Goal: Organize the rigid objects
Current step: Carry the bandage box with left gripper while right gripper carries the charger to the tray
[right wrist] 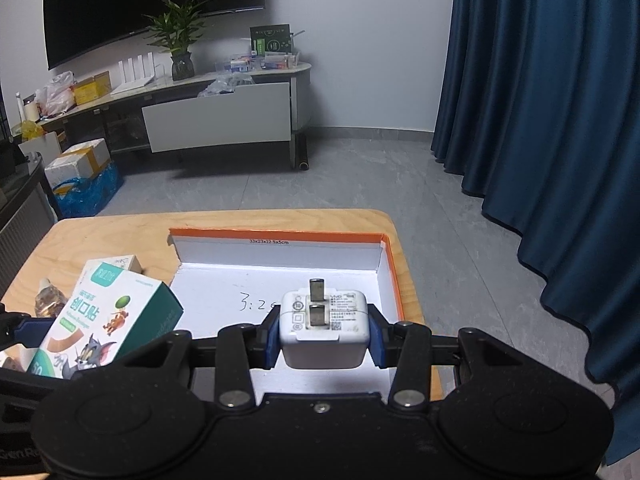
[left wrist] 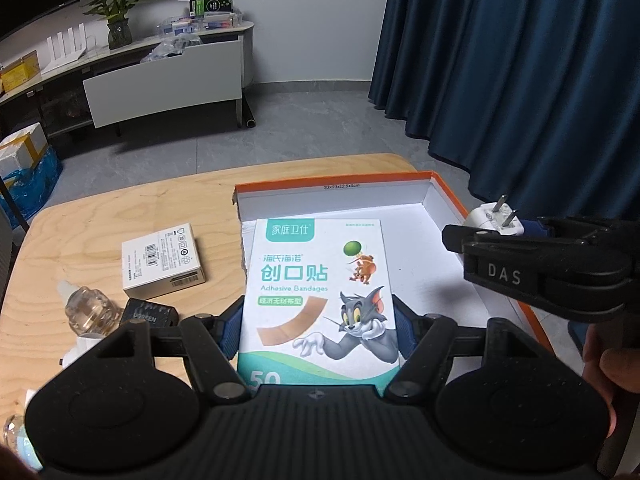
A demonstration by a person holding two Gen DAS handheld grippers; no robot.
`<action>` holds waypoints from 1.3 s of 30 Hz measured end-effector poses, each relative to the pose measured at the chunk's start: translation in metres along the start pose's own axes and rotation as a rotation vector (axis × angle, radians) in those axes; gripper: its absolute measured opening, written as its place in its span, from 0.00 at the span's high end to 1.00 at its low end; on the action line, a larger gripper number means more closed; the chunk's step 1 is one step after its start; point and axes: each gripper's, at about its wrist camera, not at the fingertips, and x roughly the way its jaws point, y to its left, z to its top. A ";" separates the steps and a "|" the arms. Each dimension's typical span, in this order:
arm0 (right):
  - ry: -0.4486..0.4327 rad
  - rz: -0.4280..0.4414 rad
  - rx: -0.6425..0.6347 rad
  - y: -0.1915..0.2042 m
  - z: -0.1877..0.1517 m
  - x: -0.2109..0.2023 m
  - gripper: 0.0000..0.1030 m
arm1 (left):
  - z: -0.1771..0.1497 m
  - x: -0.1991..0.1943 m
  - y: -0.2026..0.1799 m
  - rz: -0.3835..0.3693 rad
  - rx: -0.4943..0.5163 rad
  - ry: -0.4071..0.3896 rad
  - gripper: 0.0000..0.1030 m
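The box of adhesive bandages [left wrist: 320,296], white and teal with a cartoon cat and mouse on its face, is clamped between the blue pads of the left gripper [left wrist: 319,328], which holds it over the near left part of an open orange-rimmed cardboard box [left wrist: 332,184] whose white floor lies below. In the right wrist view the same bandage box [right wrist: 108,320] shows tilted at the left, beside that container's left wall. The right gripper [right wrist: 324,340] grips a white two-prong wall charger [right wrist: 324,332] by its sides, prongs pointing up and away, above the white floor of the orange-rimmed box [right wrist: 390,264], where handwritten digits show just left of the charger. From the left wrist view the charger [left wrist: 494,220] appears at the tip of the right gripper [left wrist: 520,240], above the container's right wall. On the light wooden table [left wrist: 100,216] to the left of the container lie a small white carton with a barcode [left wrist: 164,260], a clear liquid refill bottle [left wrist: 86,308] and a dark UGREEN adapter [left wrist: 152,316]. Farther off stand a low media cabinet with a potted plant [right wrist: 176,40], and dark blue curtains [right wrist: 540,120] hang at the right.
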 end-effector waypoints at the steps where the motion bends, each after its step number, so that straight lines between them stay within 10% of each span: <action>1: 0.001 0.000 -0.001 0.000 0.001 0.002 0.50 | 0.000 0.001 0.000 0.001 -0.001 0.001 0.30; 39: 0.039 -0.019 -0.021 0.000 0.010 0.045 0.50 | 0.004 0.017 -0.005 0.014 -0.012 0.009 0.30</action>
